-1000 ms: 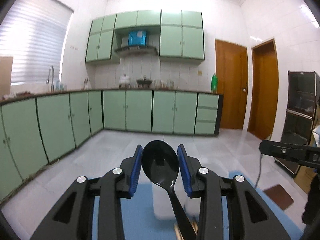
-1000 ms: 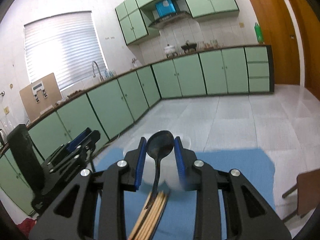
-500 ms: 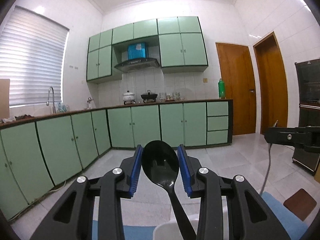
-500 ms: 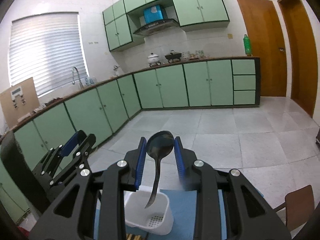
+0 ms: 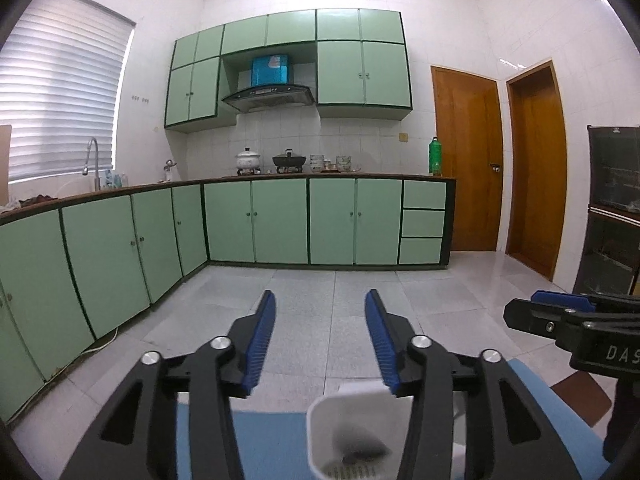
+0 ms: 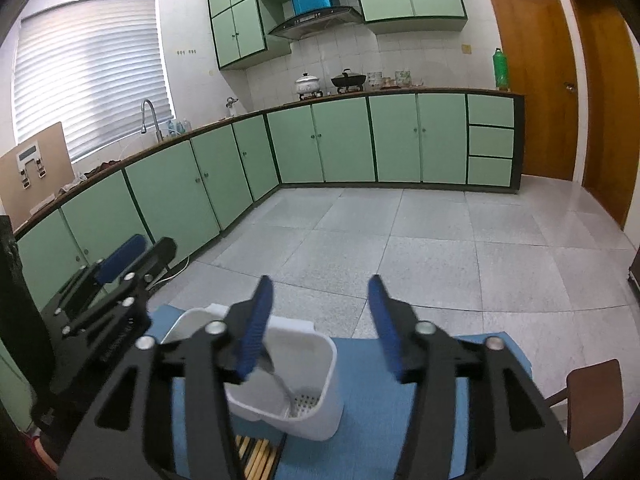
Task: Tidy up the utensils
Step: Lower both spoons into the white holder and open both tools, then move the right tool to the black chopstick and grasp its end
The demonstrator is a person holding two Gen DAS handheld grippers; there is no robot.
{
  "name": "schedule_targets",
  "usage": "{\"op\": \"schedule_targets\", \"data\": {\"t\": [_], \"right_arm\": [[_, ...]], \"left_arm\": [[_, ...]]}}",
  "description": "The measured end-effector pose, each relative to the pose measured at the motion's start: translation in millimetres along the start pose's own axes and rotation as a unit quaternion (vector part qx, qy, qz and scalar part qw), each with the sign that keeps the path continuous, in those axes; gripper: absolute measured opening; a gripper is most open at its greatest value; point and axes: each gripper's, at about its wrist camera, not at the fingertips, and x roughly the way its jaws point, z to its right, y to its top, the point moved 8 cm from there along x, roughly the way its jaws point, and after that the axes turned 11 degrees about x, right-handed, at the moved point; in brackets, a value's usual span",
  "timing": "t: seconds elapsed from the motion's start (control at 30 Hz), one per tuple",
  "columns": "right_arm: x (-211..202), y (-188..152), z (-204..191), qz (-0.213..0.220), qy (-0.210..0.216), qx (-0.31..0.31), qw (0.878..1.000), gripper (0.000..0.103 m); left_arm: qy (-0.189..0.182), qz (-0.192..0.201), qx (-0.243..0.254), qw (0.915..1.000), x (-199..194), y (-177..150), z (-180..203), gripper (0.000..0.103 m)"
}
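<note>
Left tool [image 5: 320, 334]: jaws just spread, nothing between.
Right tool [image 6: 320, 326]: jaws just spread, nothing between.
Holder [image 6: 316, 416]: white, on blue mat [image 6: 360, 432], spoon [image 6: 280, 380] inside.

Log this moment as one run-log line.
left gripper: jaws just opened, empty | right gripper: jaws just opened, empty | white utensil holder: on blue mat, dark utensil inside | chopsticks: on mat

From my seat, the white utensil holder [image 5: 352, 432] was cut off by the left view's lower edge, a dark shape at its bottom too blurred to name. In the right view, my own finger [image 6: 253, 328] hid most of a dark handle [image 6: 280, 380] (spoon, presumably); the wooden sticks [image 6: 256, 456] ran off-frame.
</note>
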Motion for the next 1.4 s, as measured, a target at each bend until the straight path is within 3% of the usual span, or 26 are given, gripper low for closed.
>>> {"op": "schedule_targets", "data": {"t": [0.17,0.3,0.37,0.6,0.77,1.0,1.4], "right_arm": [[-28.4,-27.9,-3.0,-0.012,-0.007,-0.002,1.000,0.074],[-57.3,-70.3,-0.3,-0.039,-0.014,0.001,0.999,0.085],[-71.5,-100.6,3.6,-0.063,-0.016,0.010,0.998,0.086],[-110.8,-193.9,10.7,-0.132,-0.030,0.024,0.990,0.086],[-130.3,-244.4,6.9,-0.175,-0.042,0.021,0.983,0.085],[-134.6,-275.1,2.9,-0.206,-0.059,0.004,0.977,0.081],[-126.4,-286.5,-12.0,-0.201,-0.090,-0.052,0.974,0.079]], "left_arm": [[-0.004,-0.026,-0.003,0.9996,-46.7,-15.3,-0.6,0.062],[-0.013,-0.077,-0.007,0.9969,-85.0,-47.4,3.3,0.069],[-0.017,-0.101,-0.008,0.9947,-101.6,-66.8,7.0,0.070],[-0.037,-0.220,-0.018,0.9746,-155.7,-149.7,23.9,0.071],[-0.045,-0.272,-0.028,0.9609,-181.7,-191.6,33.9,0.072],[-0.050,-0.309,-0.026,0.9495,-197.7,-222.8,46.0,0.073],[-0.042,-0.315,-0.022,0.9480,-201.4,-228.5,40.4,0.075]]}}
